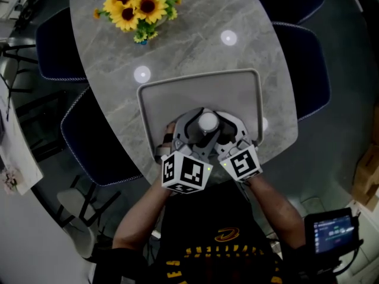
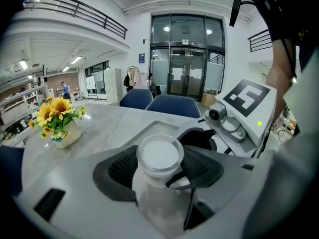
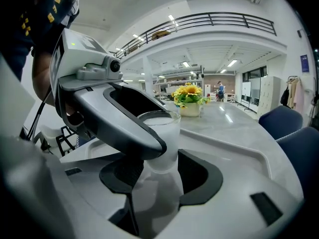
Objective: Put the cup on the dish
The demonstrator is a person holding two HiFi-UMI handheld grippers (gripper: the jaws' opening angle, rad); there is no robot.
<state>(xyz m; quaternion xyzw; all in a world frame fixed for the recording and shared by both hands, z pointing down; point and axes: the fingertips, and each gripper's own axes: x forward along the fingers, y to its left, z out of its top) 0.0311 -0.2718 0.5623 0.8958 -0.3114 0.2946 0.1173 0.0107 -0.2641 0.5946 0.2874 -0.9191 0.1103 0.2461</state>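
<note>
The left claw (image 2: 159,169) and the right claw (image 3: 160,176) are each seen clenched on the upright frosted cup (image 1: 208,122), held at the head view's centre over the grey dish (image 1: 237,87), so only lowering is judged needed.

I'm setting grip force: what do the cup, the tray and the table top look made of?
The cup looks like frosted translucent plastic or glass, I cannot tell which: milky, matte wall. The tray seems moulded grey plastic, matte, with a rounded raised rim. The table top is grey veined stone or a stone-look slab, glossy enough to mirror ceiling lights.
</note>
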